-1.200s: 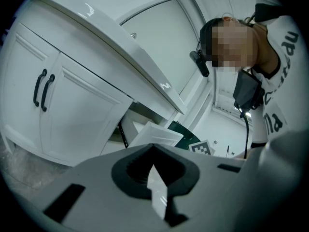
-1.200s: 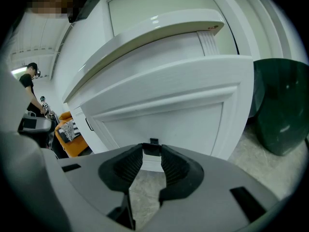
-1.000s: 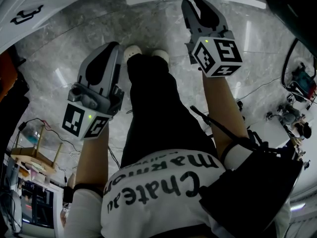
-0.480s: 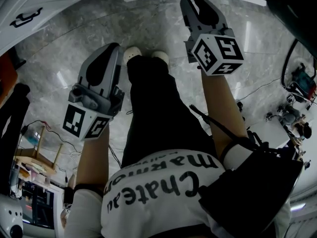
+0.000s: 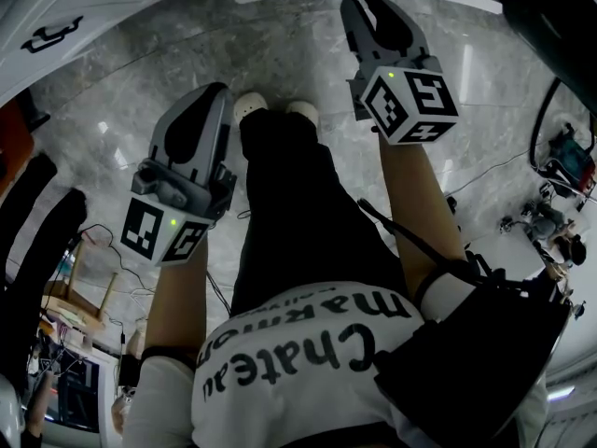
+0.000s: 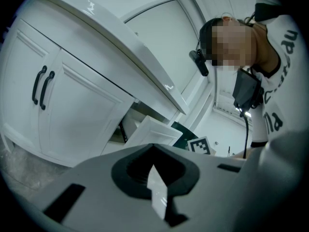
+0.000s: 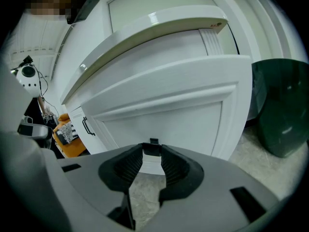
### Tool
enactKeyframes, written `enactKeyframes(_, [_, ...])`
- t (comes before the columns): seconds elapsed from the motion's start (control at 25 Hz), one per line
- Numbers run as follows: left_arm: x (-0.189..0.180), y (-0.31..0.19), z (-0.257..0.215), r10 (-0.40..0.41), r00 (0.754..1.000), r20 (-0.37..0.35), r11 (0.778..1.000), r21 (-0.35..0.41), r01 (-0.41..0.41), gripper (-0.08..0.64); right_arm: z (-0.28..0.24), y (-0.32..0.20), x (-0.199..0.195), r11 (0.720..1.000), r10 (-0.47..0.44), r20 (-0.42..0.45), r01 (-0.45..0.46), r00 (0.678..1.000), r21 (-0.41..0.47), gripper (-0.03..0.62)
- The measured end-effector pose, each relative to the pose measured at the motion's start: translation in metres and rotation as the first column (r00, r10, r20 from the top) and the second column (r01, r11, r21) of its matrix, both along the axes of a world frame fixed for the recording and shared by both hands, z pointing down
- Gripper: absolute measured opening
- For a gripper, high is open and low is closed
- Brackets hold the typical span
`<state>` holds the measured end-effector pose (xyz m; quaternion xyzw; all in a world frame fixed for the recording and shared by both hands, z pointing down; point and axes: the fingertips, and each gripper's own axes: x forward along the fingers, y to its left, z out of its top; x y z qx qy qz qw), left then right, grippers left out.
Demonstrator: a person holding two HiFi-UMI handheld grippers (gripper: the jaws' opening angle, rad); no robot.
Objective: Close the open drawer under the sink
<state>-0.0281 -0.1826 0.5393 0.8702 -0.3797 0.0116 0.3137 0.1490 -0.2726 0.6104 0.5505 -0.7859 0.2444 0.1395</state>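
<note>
**Right claw on the drawer handle; drawer stands open**

The person stands on the grey marble floor point(image 5: 103, 110) in black trousers and white shoes point(image 5: 250, 99), with one grey two-jaw tool in each hand. The left gripper point(image 5: 211, 93) hangs over the floor beside the left leg, clear of the furniture. Its jaws are clenched tip to tip with nothing between them.

The right gripper point(image 5: 362, 6) reaches forward and slightly down to the white panelled drawer front point(image 7: 159, 115). Its jaws stand wide and grasp the small black drawer handle point(image 7: 153, 148). The handle fills the gap between the ribbed black pads point(image 7: 126, 164).

The drawer is pulled out from the white cabinet, directly under the white countertop slab point(image 7: 145, 28). In the left gripper view its front juts past the cabinet face, with a dark gap behind it.

Left of the drawer are white cabinet doors with a pair of black bar handles point(image 6: 42, 86). To the right of the drawer, a dark green bin point(image 7: 282, 110) stands on the floor.
</note>
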Motion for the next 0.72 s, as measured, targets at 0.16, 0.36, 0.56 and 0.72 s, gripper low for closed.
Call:
enactKeyframes(0.16, [0.000, 0.000, 0.002, -0.002, 1.000, -0.001, 1.000, 0.001, 0.002, 0.009, -0.001, -0.002, 0.000, 1.000, -0.001, -0.003, 0.001, 1.000, 0.003, 0.127])
enactKeyframes(0.36, [0.000, -0.004, -0.001, -0.002, 1.000, -0.005, 1.000, 0.010, 0.002, 0.009, 0.000, -0.003, 0.000, 1.000, 0.000, -0.001, 0.000, 1.000, -0.001, 0.129])
enactKeyframes(0.56, [-0.005, -0.012, 0.000, -0.009, 1.000, 0.002, 1.000, 0.019, 0.009, 0.009, 0.000, -0.011, 0.000, 1.000, 0.010, 0.001, -0.010, 1.000, 0.004, 0.129])
enactKeyframes(0.72, [-0.008, -0.013, -0.001, -0.015, 1.000, 0.004, 1.000, 0.018, 0.015, 0.009, -0.002, -0.019, -0.001, 1.000, 0.008, 0.004, -0.008, 1.000, 0.008, 0.127])
